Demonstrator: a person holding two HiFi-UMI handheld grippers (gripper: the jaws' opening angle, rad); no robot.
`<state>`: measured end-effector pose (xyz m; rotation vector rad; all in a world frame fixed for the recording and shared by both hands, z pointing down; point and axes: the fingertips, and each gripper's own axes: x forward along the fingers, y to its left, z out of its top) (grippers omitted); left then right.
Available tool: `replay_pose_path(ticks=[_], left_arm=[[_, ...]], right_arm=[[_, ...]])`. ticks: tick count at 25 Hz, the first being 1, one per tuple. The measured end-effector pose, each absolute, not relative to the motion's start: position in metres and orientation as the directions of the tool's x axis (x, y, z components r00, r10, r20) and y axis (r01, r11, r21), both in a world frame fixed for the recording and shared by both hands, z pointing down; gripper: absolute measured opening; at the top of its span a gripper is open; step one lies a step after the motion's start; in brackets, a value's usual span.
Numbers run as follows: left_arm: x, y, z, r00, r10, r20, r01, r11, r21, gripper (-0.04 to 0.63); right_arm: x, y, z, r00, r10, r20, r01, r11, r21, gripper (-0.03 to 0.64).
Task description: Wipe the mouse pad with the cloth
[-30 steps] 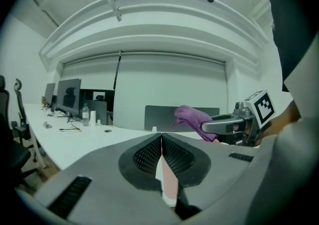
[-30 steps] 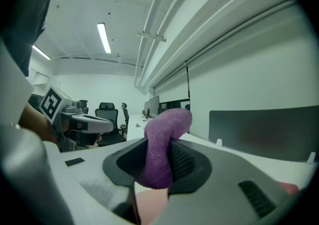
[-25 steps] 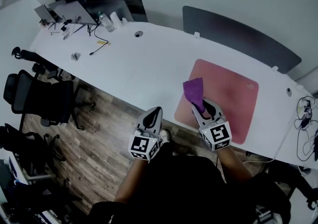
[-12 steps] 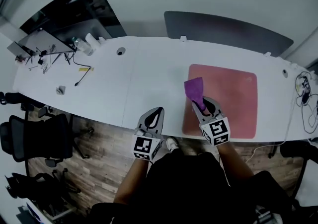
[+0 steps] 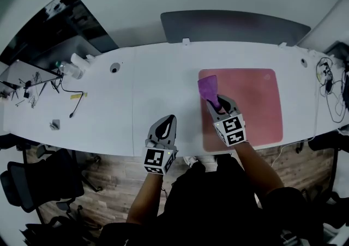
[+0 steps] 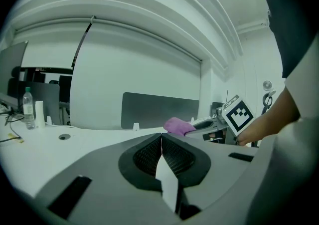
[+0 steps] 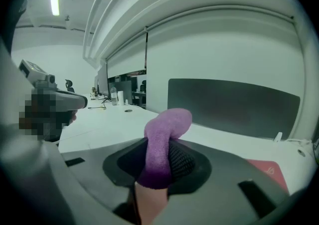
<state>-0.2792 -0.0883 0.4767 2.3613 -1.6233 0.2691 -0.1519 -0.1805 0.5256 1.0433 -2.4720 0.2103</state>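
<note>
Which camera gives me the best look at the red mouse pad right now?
The head view: nearly the whole red rectangular mouse pad lies in sight from above. The right gripper view catches only one red corner, right of the fuzzy purple cloth; the left gripper view shows none of it.

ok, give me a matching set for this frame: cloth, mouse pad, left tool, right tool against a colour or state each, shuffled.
Things:
1. cloth
2. mouse pad
3. left tool
4. right tool

Colour or state:
A. shut, nothing between its jaws
B. reddish, lying flat on the desk
C. shut on the cloth
D. purple, sticking out past the jaws that pinch it

Pairs: 1-D; 2-B; 3-A; 4-C
</note>
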Motion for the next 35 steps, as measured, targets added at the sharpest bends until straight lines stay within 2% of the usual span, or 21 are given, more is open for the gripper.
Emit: replay_pose_path(ticks=[9,15,22,35], left_arm=[[-0.277,-0.128,0.493,0.339,-0.889,0.309,-0.941,-0.318,0.118,0.021],[-0.271,-0.141,0.498,0.340,-0.887,0.313,-0.940,-0.318,0.120,0.021],[-0.267,-0.144,0.509,0.352,-0.878,0.325,-0.935,-0.316,0.159,0.021],[-0.254,-0.145,0.517,0.370,-0.863,0.343,-0.929,-0.330,0.170,0.021]], right_arm=[[-0.149,-0.232,0.581,-0.483,-0.676,0.557,-0.808,0.589,0.014,0.126],[-0.156,-0.249,0.606,-0.477,-0.644,0.598,-0.790,0.612,0.029,0.127],[-0.163,-0.265,0.635,-0.376,-0.599,0.707,-0.803,0.591,0.074,0.126],[-0.135,-0.273,0.639,-0.343,-0.607,0.717,-0.811,0.576,0.101,0.126]])
